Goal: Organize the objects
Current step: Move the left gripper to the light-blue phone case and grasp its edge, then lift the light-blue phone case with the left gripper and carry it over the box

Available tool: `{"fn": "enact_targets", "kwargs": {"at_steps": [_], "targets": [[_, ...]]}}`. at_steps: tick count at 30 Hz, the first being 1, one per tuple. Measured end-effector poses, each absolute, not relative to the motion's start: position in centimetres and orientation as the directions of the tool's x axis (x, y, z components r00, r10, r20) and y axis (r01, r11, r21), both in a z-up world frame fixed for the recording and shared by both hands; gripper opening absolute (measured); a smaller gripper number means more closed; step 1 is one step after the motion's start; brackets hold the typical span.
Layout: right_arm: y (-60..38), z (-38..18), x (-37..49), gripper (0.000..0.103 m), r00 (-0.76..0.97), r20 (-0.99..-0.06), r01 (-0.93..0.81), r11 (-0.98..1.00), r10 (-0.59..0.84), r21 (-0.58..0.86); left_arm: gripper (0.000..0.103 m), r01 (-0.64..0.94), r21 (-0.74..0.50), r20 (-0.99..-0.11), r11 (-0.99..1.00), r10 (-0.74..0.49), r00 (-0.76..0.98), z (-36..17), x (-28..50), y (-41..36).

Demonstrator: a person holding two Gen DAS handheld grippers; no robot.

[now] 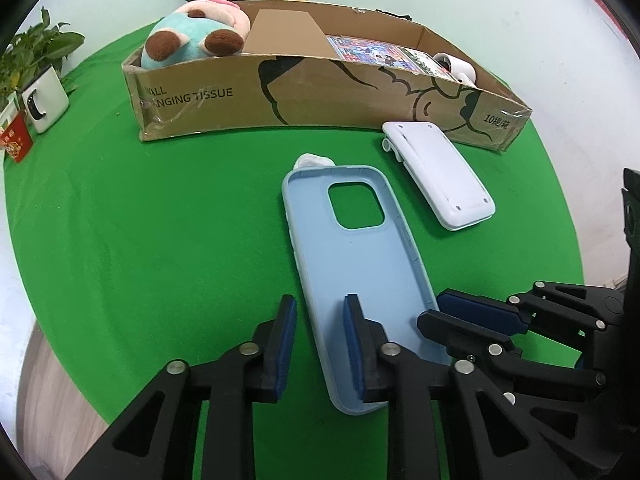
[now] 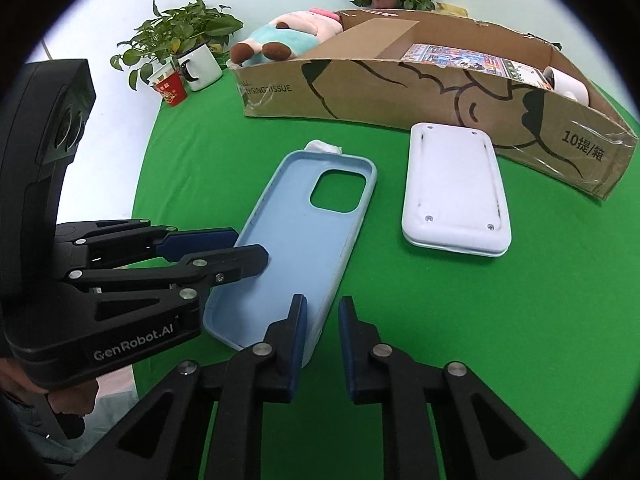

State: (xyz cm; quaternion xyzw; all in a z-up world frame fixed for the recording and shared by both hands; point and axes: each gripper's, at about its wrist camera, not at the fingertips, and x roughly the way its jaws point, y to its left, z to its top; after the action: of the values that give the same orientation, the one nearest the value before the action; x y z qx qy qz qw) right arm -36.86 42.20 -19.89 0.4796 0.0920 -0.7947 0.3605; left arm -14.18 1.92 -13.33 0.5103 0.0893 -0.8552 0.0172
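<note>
Left wrist view shows one light blue phone case (image 1: pixel 356 272) lying inside-up on the round green cloth (image 1: pixel 160 220), near edge toward the camera; the left gripper (image 1: pixel 320 344) straddles the case's left wall, one pad outside and one inside, though whether the pads actually press the rim I cannot tell; the right gripper (image 1: pixel 460 316) reaches in from the right with its two fingers nearly together over the case's right rim, contact equally unclear. One white flat device (image 1: pixel 438 176), smooth plastic with rounded corners and small screws, lies face down just beside the case, touching the front wall of one long cardboard box (image 1: pixel 320 92). In the box sit one plush toy (image 1: pixel 192 36), fuzzy teal with brown patches, printed cards partly hidden by the wall, and a white cylinder cut off at the rim. A crumpled white scrap (image 1: pixel 314 160) peeks from behind the case's far end. Two potted plants stand behind, beside one white mug (image 1: pixel 44 104).
</note>
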Motion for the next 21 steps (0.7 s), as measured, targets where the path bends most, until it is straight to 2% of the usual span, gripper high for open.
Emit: {"fn": "enact_targets", "kwargs": {"at_steps": [2,10,12,13,16,19,21], "targets": [[42.09,-19.88,-36.75,0.014,-0.291,-0.829,0.657,-0.730,-0.477,0.189,0.014,0.121,-0.147,-0.874,-0.982,0.072,-0.481,-13.42,-14.22,1.93],[41.58,-20.01,-37.38,0.012,-0.298,-0.832,0.626,-0.754,-0.468,0.200,0.009,0.121,-0.097,-0.868,-0.988,0.025,-0.495,-13.44,-14.07,2.61],[41.65,-20.06,-37.54,0.014,-0.287,-0.827,0.611,-0.757,-0.483,0.230,0.008,0.123,-0.100,-0.868,-0.987,0.026,-0.497,-13.44,-14.03,2.56],[41.78,-20.07,-37.59,0.019,-0.277,-0.821,0.606,-0.754,-0.499,0.254,0.008,0.124,-0.101,-0.867,-0.987,0.026,-0.497,-13.43,-14.02,2.52],[41.95,-20.12,-37.46,0.020,-0.283,-0.812,0.597,-0.756,-0.510,0.267,0.007,0.129,-0.101,-0.868,-0.987,0.024,-0.497,-13.39,-14.02,2.46],[41.84,-20.13,-37.22,0.010,-0.315,-0.820,0.598,-0.771,-0.478,0.220,0.006,0.134,-0.105,-0.867,-0.985,0.024,-0.497,-13.41,-14.03,2.42],[42.25,-20.18,-37.45,0.008,-0.304,-0.816,0.586,-0.772,-0.491,0.246,0.005,0.138,-0.111,-0.866,-0.984,0.028,-0.499,-13.41,-14.05,2.32]]}}
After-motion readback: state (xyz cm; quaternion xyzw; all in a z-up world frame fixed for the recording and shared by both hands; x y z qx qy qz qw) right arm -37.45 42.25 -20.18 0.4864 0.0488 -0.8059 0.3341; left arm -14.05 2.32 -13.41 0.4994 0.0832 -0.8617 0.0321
